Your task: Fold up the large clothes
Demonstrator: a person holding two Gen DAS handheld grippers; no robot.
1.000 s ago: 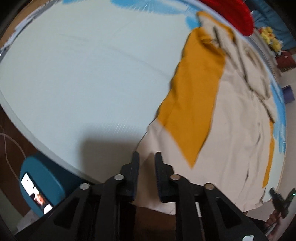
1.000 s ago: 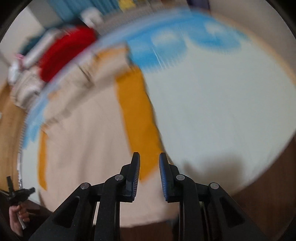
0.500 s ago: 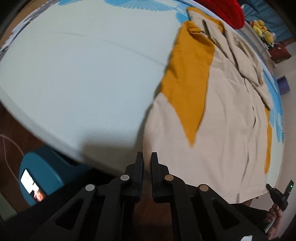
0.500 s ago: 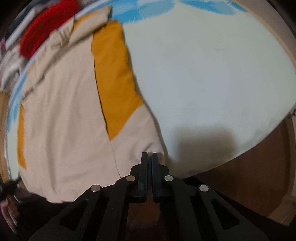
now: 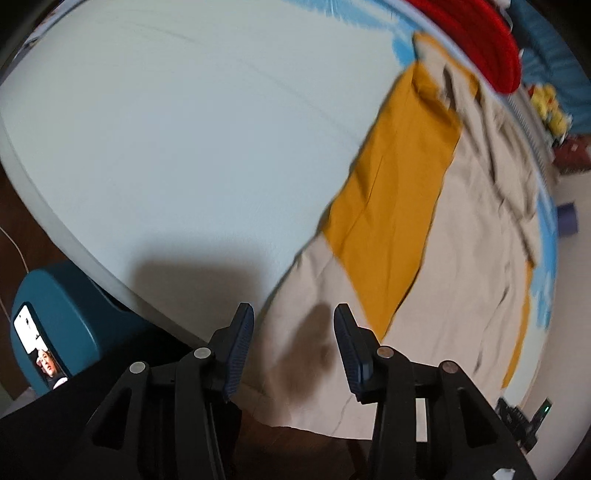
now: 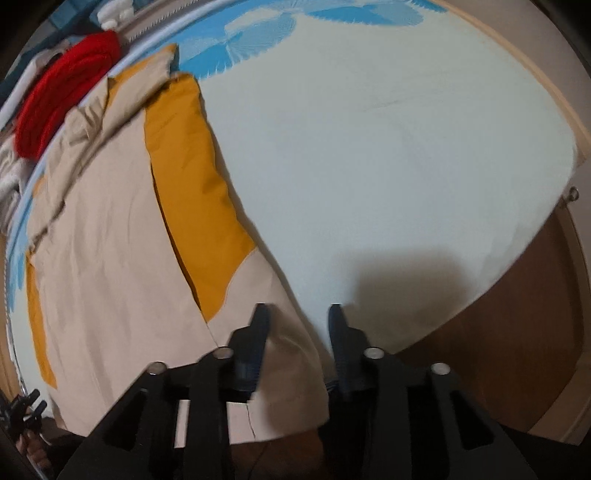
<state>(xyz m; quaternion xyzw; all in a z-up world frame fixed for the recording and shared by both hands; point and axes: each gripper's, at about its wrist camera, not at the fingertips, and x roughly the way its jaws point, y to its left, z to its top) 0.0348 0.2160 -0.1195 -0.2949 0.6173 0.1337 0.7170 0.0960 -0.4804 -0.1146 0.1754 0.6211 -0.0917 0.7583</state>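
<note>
Left hand-held gripper: jaws opening, pointed steeply down over the near hem of the beige-and-mustard garment; cloth seen in the gap but pressed by neither pad, so released. Right hand-held gripper: jaws likewise opening, poised over the other near corner of that garment, its edge running between the fingers, no pad touching it, nothing grasped.

Garment spread flat along one side of the bed, near hem hanging a little past the mattress edge, far end crumpled. Mustard panel set lengthwise along one side of the beige body, a narrower mustard strip along the opposite side.

Pale bedsheet bare across the rest of the mattress, blue fan print at the far end. Red knitted item bunched beyond the garment's crumpled end. Teal rounded object on the floor beside the bed, a lit phone lying against it. Brown wooden floor below the bed edge.
</note>
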